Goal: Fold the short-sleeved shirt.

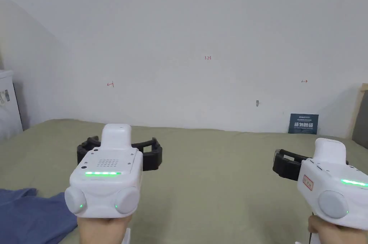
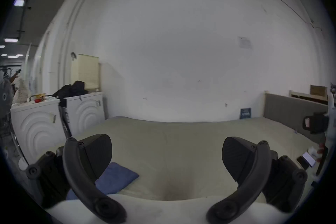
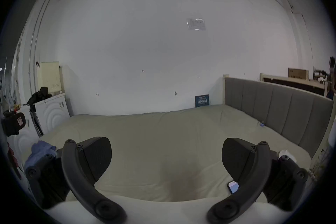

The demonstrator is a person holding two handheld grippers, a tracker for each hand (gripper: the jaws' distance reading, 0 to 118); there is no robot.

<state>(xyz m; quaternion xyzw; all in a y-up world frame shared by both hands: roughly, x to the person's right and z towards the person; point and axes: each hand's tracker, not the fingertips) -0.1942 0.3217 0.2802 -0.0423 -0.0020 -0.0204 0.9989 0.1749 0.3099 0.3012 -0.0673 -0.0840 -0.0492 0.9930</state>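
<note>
The blue shirt (image 1: 25, 216) lies crumpled at the near left corner of the bed (image 1: 215, 169), touching neither gripper; the left gripper (image 1: 120, 151) hovers just right of it, its fingers (image 2: 94, 155) spread wide and empty; the right gripper (image 3: 166, 157) hangs over the bed's near right part, fingers likewise apart, holding nothing; a phone (image 3: 233, 187) rests at the near right edge.

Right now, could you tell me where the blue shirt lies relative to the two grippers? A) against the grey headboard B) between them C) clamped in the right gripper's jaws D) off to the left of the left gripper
D: the blue shirt lies crumpled on the bed, left of the left gripper; the right gripper is empty, jaws apart.
</note>
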